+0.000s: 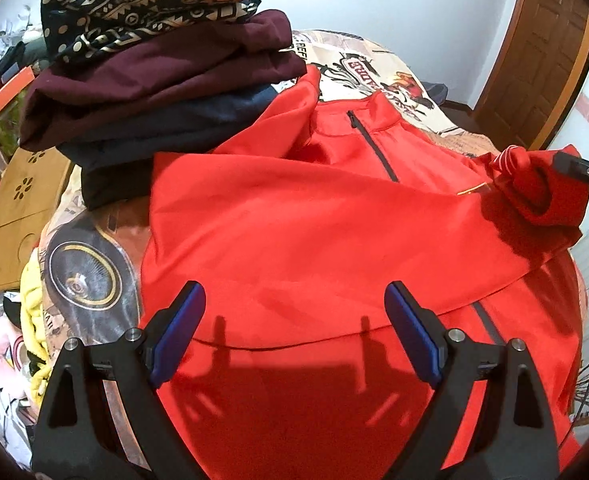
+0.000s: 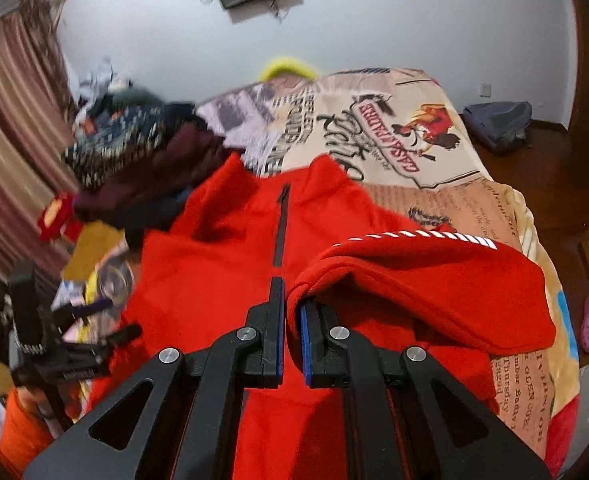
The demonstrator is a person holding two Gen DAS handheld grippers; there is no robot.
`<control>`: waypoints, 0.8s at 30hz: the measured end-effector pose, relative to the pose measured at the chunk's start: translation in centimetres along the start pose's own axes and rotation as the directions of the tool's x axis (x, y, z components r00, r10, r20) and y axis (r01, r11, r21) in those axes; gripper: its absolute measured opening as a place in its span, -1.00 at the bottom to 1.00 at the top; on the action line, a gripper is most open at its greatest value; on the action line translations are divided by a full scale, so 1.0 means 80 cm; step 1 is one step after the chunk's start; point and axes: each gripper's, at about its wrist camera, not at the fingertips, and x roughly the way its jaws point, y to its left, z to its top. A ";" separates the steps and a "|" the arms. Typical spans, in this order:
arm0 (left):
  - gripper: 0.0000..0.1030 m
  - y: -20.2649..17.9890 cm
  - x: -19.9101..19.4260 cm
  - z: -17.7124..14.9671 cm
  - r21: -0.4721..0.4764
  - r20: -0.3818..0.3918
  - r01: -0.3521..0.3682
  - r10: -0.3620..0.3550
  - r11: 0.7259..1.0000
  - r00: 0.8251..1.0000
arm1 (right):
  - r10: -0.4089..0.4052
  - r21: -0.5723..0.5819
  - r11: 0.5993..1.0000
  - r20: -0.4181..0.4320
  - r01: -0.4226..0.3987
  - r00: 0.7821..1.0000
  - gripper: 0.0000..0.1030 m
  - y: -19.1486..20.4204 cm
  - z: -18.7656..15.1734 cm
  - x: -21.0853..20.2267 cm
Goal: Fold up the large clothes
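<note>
Bedspread (image 2: 446, 200) under red jacket (image 1: 294, 220); right tool (image 2: 292, 308) pinches its sleeve (image 2: 434, 292).

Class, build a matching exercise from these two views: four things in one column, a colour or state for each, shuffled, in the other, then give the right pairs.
Column one:
1. left gripper
2. right gripper
3. red jacket
4. top garment of the folded pile

Column two:
A. dark with a gold pattern
B. spread on the bed, zip up the front
C. jaws wide apart, holding nothing
D. shut on a red sleeve

Pairs: 1-C, 2-D, 3-B, 4-A
</note>
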 end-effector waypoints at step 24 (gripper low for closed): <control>0.77 -0.028 0.001 0.000 0.012 0.011 0.032 -0.032 0.999 0.999 | -0.102 0.548 0.832 0.006 0.082 0.995 -0.15 -0.200 -0.046 -0.027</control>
